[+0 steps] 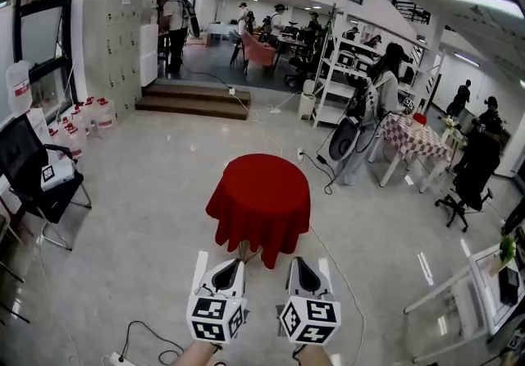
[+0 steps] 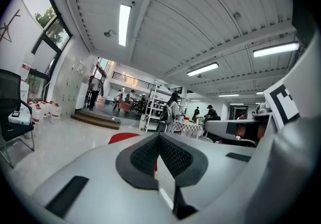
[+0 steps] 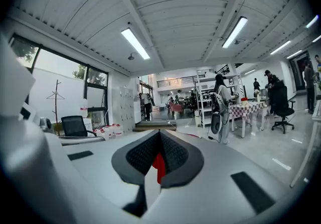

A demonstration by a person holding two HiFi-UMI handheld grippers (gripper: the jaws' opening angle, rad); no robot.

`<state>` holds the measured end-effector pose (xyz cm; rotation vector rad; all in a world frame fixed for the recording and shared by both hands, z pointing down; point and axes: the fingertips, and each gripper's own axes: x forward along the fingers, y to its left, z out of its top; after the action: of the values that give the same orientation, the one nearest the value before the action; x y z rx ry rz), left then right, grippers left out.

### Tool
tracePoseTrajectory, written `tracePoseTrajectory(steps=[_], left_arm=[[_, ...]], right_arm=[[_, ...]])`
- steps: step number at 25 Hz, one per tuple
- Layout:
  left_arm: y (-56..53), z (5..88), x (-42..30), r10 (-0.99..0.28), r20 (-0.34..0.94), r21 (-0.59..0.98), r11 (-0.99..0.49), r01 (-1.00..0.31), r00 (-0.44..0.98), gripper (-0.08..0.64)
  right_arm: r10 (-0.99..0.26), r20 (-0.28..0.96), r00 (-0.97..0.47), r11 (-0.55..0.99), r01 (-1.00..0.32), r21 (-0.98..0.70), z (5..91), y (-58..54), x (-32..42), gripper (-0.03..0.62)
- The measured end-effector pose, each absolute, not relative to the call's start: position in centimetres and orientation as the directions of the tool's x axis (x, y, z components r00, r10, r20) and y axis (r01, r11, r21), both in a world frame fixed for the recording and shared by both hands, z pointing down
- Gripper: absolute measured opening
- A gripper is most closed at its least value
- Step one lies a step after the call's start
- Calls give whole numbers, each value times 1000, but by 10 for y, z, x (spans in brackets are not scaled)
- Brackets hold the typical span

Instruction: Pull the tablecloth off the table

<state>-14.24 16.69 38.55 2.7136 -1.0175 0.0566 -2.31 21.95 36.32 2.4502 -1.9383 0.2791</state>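
A red tablecloth (image 1: 258, 196) hangs in deep folds over a small round table in the middle of the pale polished floor, covering its top and most of its legs. The left gripper (image 1: 230, 263) and the right gripper (image 1: 300, 261) are held side by side just short of the cloth's near hem – each with its jaws pressed together and nothing between them; in the right gripper view the red cloth shows only beyond the pads. By the left wall stands a row of white plastic jugs with red labels (image 1: 86, 116), their contents not visible. On the seat of a black office chair (image 1: 33, 184) lies a small white marker box (image 1: 56, 174).
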Motion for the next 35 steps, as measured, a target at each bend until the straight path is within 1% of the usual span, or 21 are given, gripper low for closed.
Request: tracePoseTrajectory(steps=[7, 18, 26, 35], left_arm=[[149, 389, -147, -616, 118, 200, -753, -627, 779, 14], [131, 405, -140, -575, 153, 221, -773, -595, 804, 14], [108, 412, -126, -577, 159, 225, -769, -598, 801, 14], [57, 420, -111, -605, 172, 230, -743, -629, 777, 14]], right_arm=[[-953, 150, 262, -282, -950, -132, 371, 206, -23, 25], [-929, 196, 313, -345, -926, -157, 387, 195, -12, 25], [-923, 211, 323, -358, -920, -159, 397, 174, 5, 25], [-929, 222, 298, -338, -926, -171, 405, 122, 27, 25]])
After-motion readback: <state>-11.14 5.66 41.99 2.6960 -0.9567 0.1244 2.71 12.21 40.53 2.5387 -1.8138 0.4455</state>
